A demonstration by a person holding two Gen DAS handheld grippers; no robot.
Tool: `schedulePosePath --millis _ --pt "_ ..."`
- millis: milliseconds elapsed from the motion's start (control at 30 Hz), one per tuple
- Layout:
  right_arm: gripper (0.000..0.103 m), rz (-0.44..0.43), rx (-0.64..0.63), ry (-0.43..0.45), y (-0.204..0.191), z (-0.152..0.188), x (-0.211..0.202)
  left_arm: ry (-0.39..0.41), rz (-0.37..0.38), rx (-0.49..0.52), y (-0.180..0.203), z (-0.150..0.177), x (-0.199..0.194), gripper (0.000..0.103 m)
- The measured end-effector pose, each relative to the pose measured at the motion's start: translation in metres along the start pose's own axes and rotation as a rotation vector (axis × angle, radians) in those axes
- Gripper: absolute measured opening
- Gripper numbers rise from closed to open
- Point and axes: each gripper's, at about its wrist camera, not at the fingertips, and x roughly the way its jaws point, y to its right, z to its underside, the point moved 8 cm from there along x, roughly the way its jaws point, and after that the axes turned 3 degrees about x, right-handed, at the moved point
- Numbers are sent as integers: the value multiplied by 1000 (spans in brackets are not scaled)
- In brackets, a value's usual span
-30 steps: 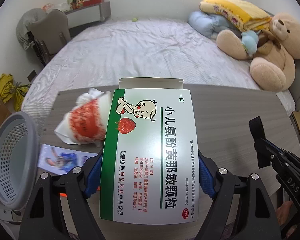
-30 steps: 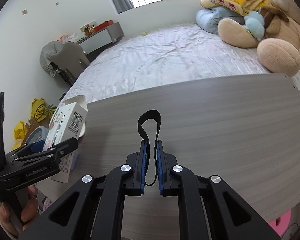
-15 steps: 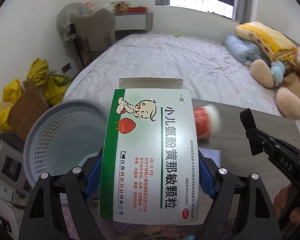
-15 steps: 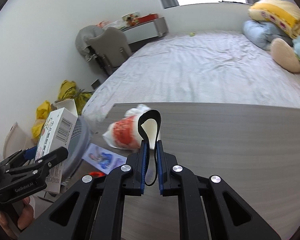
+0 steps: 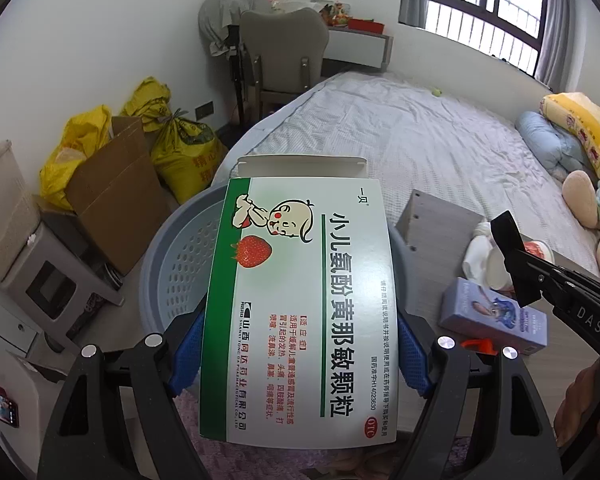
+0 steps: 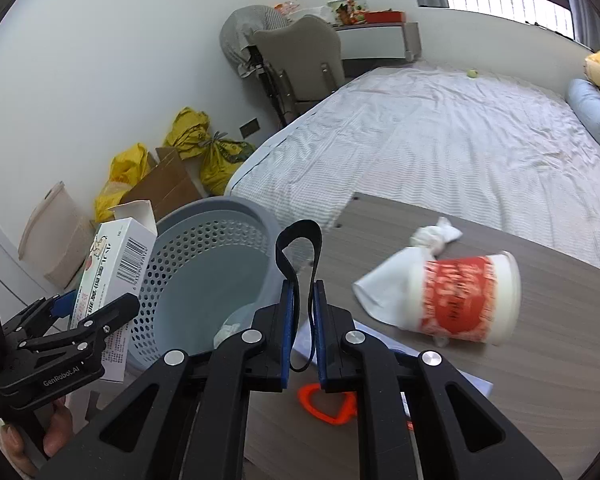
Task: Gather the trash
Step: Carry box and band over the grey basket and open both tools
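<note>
A: Left wrist view, nearest first: left gripper point(image 5: 300, 354) clamped across the box point(image 5: 300, 300), gripping both long edges with the blue pads point(image 5: 186, 350). Printed face up, top flap open at the far end.

B: Looks like thin card, light, probably empty. Stiff enough along the edges, likely to buckle if squeezed on the broad face. Well held as it is, by the narrow sides.

A: Just beyond and below: basket point(image 5: 180, 264), grey, perforated, set beside the table point(image 5: 432, 240) and lower than its top. Hangs right over the mouth, that box.

B: Seems ready for the drop, then. Nothing fragile here. Only a matter of spreading the jaws and letting fall.

A: Over to the right wrist: right gripper point(image 6: 303, 300) almost together, nipped on a black strap point(image 6: 298, 236) looped up between the pads. Carrying nothing else.

B: Under it on the table, an orange ring point(image 6: 328, 404) and a purple carton point(image 5: 496, 316). Further out, a cup point(image 6: 460, 304) on its side with a tissue point(image 6: 384, 284) touching one end.

A: Paper cup, by the look: light, round, apt to roll. Best pinched across the rim or wall, gently, to avoid crushing.

B: Tissue soft, no trouble anywhere. Beyond all that, only the bed point(image 6: 460, 140).
</note>
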Motion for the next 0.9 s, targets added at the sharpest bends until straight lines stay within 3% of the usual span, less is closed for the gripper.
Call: schedulePosePath --millis 467,900 --pt "10 -37 -99 -80 -64 -8 56 -10 -38 -13 -52 -8 31 77" --pt "10 -58 -122 -146 -88 1 94 -69 -14 -26 -63 5 56 77"
